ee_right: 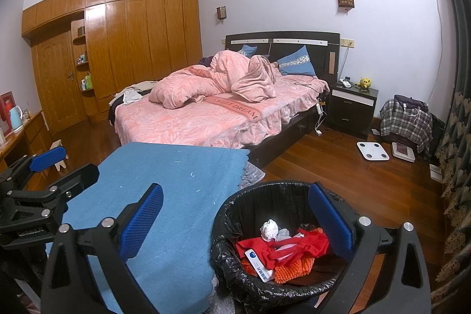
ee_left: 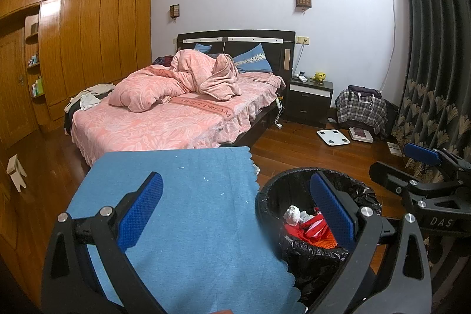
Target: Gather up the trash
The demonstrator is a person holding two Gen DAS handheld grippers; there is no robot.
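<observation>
On the far left of the room stands a wooden wardrobe [ee_right: 126, 37] with open shelves of bottles beside a door. In the right wrist view a desk edge on the left carries a pale blue kettle [ee_right: 14, 116].

A table covered with a blue cloth [ee_left: 188, 214] fills the lower middle of both views. The cloth is bare apart from a few tiny white specks. The left gripper [ee_left: 235, 214] hangs above it with its jaws spread wide and nothing between the blue pads; one pad sits over the cloth, the other over the bin.

Behind the table is a bed [ee_left: 164, 119] with pink bedding, a bunched pink quilt [ee_left: 182, 78] and blue pillows against a dark headboard.

Just to the right of the table, touching the cloth's edge, stands a round bin [ee_right: 235, 214] lined with a black bag. The trash lies inside it: a crumpled white tissue [ee_right: 269, 229], red packaging [ee_right: 282, 249], an orange knobbly piece [ee_right: 291, 270] and a small white and blue packet [ee_right: 259, 265].

The right gripper [ee_right: 235, 221] is held above the table's right edge and the bin, jaws also wide apart and empty.

Further right, a dark nightstand [ee_right: 351, 108] holds a yellow plush toy [ee_right: 364, 82]. On the wooden floor lie a white scale [ee_right: 373, 150] and a second scale near a plaid-covered bundle [ee_right: 406, 119]. A dark patterned curtain [ee_left: 432, 64] hangs at the far right.
</observation>
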